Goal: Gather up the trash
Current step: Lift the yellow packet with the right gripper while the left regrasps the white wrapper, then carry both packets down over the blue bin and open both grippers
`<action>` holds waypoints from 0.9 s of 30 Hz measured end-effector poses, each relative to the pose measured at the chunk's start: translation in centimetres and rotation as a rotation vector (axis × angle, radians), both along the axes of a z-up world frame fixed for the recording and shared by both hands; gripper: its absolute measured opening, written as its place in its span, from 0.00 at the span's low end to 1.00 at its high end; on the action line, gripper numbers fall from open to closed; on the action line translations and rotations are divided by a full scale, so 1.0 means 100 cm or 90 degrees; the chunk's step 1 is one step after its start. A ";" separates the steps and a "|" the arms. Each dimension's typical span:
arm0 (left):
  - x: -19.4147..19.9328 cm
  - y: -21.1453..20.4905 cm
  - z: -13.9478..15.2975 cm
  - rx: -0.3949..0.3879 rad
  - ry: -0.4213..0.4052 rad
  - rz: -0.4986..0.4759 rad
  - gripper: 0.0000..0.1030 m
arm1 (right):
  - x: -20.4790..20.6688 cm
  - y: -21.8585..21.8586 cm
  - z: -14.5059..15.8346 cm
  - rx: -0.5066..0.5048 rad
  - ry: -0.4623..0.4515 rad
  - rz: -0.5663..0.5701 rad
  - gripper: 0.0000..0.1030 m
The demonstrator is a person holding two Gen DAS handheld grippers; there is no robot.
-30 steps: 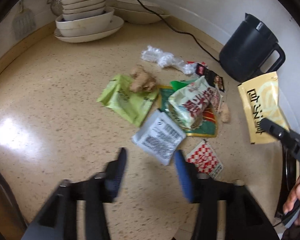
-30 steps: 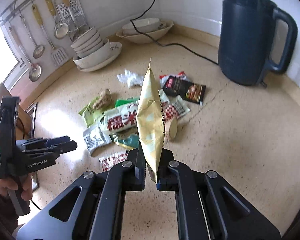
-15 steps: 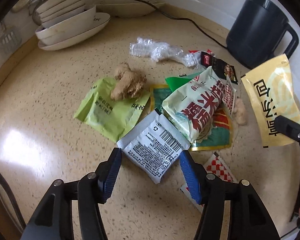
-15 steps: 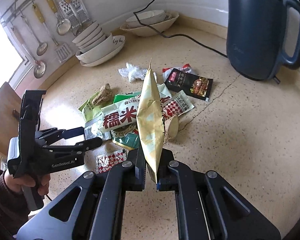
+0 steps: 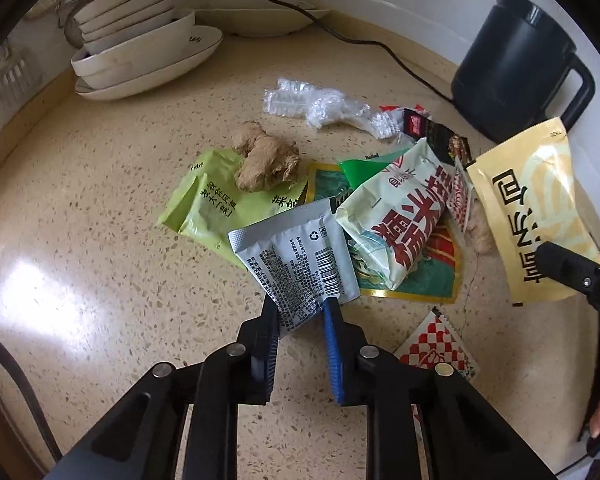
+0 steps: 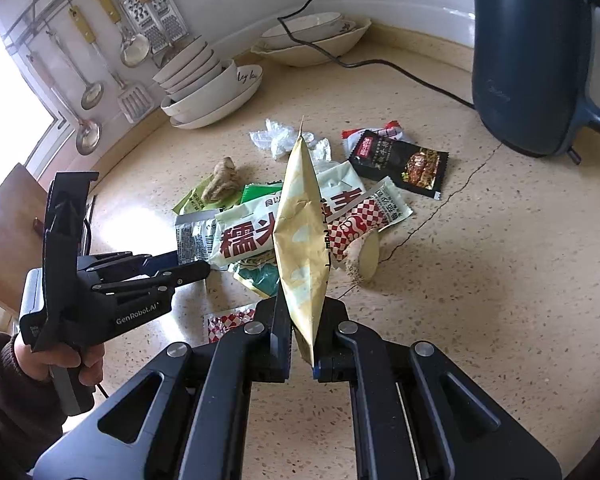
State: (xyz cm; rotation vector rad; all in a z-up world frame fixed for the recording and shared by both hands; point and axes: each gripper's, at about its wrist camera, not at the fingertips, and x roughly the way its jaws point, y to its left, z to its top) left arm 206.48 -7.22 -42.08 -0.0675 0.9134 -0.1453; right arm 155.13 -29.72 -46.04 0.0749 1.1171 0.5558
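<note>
On a speckled kitchen counter (image 5: 80, 240) strewn with wrappers, the left gripper (image 5: 300, 312) has just closed its jaws on the near corner of a silver packet (image 5: 296, 256) lying at the litter pile's edge. The right gripper (image 6: 302, 320) stays clamped on a yellow pouch (image 6: 302, 236), held upright above the pile near a dark kettle (image 6: 540, 60).

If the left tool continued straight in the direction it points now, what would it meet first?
The silver sachet: the left tool has just been closing on its near corner. Beyond it probably lies the light green packet, though depth is unclear.
</note>
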 end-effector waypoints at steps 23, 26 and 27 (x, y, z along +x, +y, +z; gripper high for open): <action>-0.117 0.022 0.036 -0.050 -0.035 -0.069 0.05 | -0.086 0.030 0.047 -0.012 -0.032 -0.023 0.07; -0.148 0.017 0.036 -0.048 -0.031 -0.071 0.05 | -0.116 0.035 0.055 -0.010 -0.025 -0.017 0.07; -0.160 0.015 0.035 -0.052 -0.030 -0.071 0.05 | -0.124 0.036 0.056 -0.011 -0.023 -0.013 0.07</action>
